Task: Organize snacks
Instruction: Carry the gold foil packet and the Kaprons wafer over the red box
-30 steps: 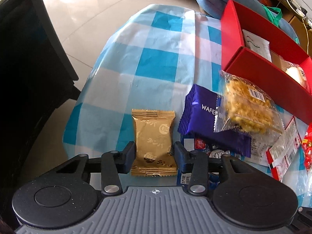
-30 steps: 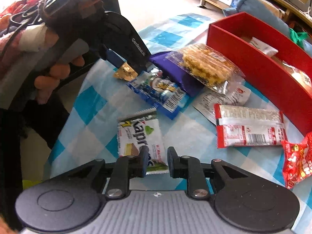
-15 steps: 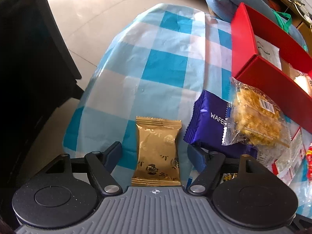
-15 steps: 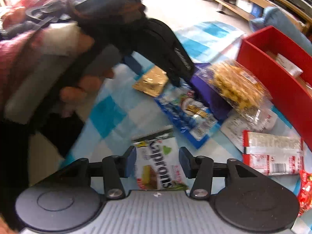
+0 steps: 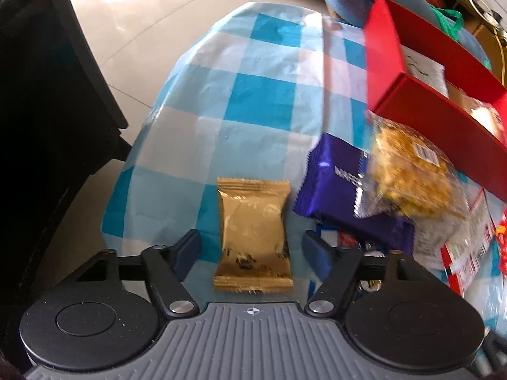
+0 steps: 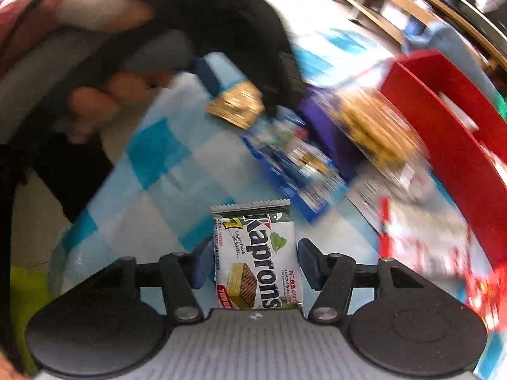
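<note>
While my left gripper (image 5: pixel 252 248) sits spread around the gold packet (image 5: pixel 253 236) at lower centre, no pad touching it, my right gripper (image 6: pixel 252 262) is spread too, straddling the Kaprons wafer pack (image 6: pixel 256 256) at lower centre. Red box (image 5: pixel 443 126) upper right, on the checked cloth (image 5: pixel 253 101).

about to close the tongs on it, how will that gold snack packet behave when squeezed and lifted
The gold packet looks puffed and crinkled, so it will probably give under the pads rather than stay stiff. Its glossy foil may be slippery, so it could slide. It is small and lies flat on the checked cloth between the open left tongs, so it is likely light and unlikely to roll.
</note>
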Action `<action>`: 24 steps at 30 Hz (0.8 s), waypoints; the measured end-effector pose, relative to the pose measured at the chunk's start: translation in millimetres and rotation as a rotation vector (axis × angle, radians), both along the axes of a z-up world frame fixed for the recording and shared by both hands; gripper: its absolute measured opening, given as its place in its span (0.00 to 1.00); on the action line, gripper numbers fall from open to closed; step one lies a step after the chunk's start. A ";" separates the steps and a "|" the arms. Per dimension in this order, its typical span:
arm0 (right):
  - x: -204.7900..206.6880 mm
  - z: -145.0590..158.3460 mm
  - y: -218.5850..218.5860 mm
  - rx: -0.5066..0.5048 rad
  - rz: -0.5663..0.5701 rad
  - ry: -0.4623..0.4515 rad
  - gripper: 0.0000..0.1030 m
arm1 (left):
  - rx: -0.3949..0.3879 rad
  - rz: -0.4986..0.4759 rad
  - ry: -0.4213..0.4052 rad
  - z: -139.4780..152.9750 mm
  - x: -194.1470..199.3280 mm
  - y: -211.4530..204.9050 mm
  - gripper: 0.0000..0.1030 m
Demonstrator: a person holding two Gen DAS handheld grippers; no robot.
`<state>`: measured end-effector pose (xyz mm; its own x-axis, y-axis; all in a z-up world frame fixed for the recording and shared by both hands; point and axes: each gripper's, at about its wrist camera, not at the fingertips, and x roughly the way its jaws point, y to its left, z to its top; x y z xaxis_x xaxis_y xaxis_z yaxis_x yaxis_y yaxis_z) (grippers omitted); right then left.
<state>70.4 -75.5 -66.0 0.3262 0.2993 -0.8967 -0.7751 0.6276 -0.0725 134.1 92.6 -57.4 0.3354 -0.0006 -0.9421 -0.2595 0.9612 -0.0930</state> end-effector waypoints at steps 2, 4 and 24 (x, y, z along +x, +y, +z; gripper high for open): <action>2.1 1.8 -11.8 0.020 -0.047 0.022 0.50 | 0.001 -0.016 -0.001 2.0 -5.0 -2.1 0.62; 2.8 3.2 -20.6 0.030 -0.086 0.034 0.50 | -0.024 -0.020 -0.002 3.5 -10.1 -1.2 0.57; 6.7 8.3 -34.2 0.066 -0.168 0.023 0.50 | -0.004 -0.052 -0.015 4.5 -15.9 -9.5 0.46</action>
